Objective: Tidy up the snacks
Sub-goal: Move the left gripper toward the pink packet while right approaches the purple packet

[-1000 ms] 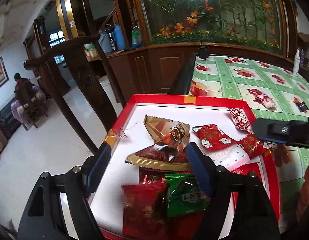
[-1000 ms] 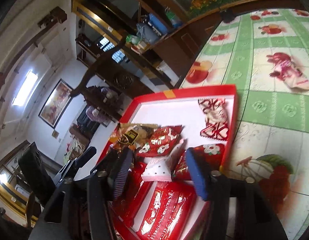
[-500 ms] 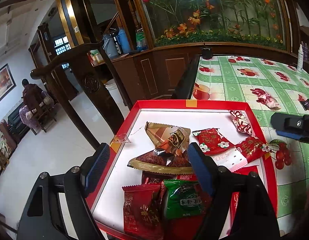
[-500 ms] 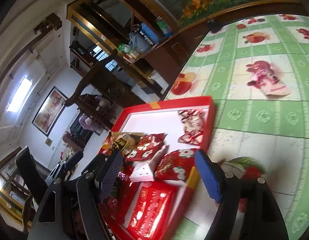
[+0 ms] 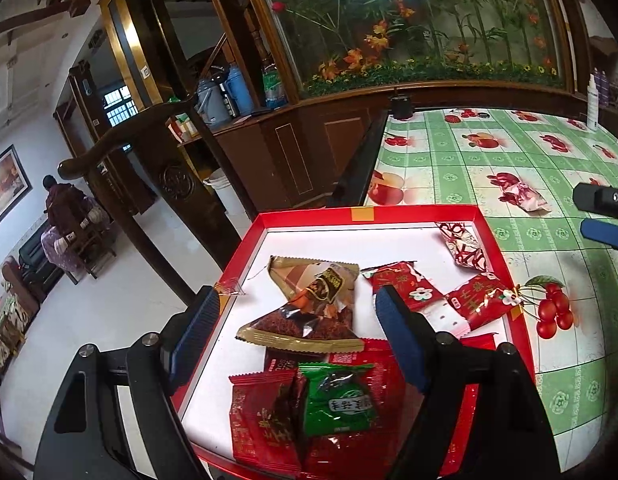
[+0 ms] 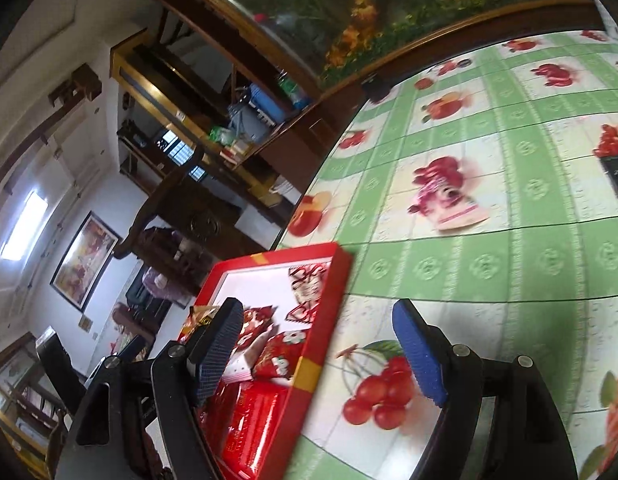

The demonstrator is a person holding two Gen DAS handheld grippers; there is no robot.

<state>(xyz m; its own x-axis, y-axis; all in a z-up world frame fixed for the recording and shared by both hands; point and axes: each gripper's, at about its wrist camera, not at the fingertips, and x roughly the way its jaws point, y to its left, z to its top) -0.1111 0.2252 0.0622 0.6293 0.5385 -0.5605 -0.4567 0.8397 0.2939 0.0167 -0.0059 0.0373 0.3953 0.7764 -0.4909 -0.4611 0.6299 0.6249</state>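
A red tray (image 5: 309, 214) with a white floor holds several snack packets: a brown-gold one (image 5: 309, 304), a green one (image 5: 337, 400), red ones (image 5: 265, 420) and a red-white candy (image 5: 465, 246). My left gripper (image 5: 295, 312) hovers open over the brown-gold packet and holds nothing. My right gripper (image 6: 319, 316) straddles the tray's right rim (image 6: 325, 312) from above. Its jaws are opening, with nothing gripped between them. It also shows at the right edge of the left wrist view (image 5: 599, 214). A pink wrapped snack (image 6: 449, 200) lies loose on the tablecloth (image 6: 509, 272) beyond the tray.
The tray sits at the table's left corner, with a dark wooden chair (image 5: 149, 184) just beyond the edge. A dark packet (image 6: 617, 172) lies at far right and a white bottle (image 5: 593, 104) stands at the back. A person (image 5: 57, 200) sits far off left.
My right gripper has swung right, from over the tray's packets to its right rim and the tablecloth, and its jaws have widened. The left gripper has barely shifted.
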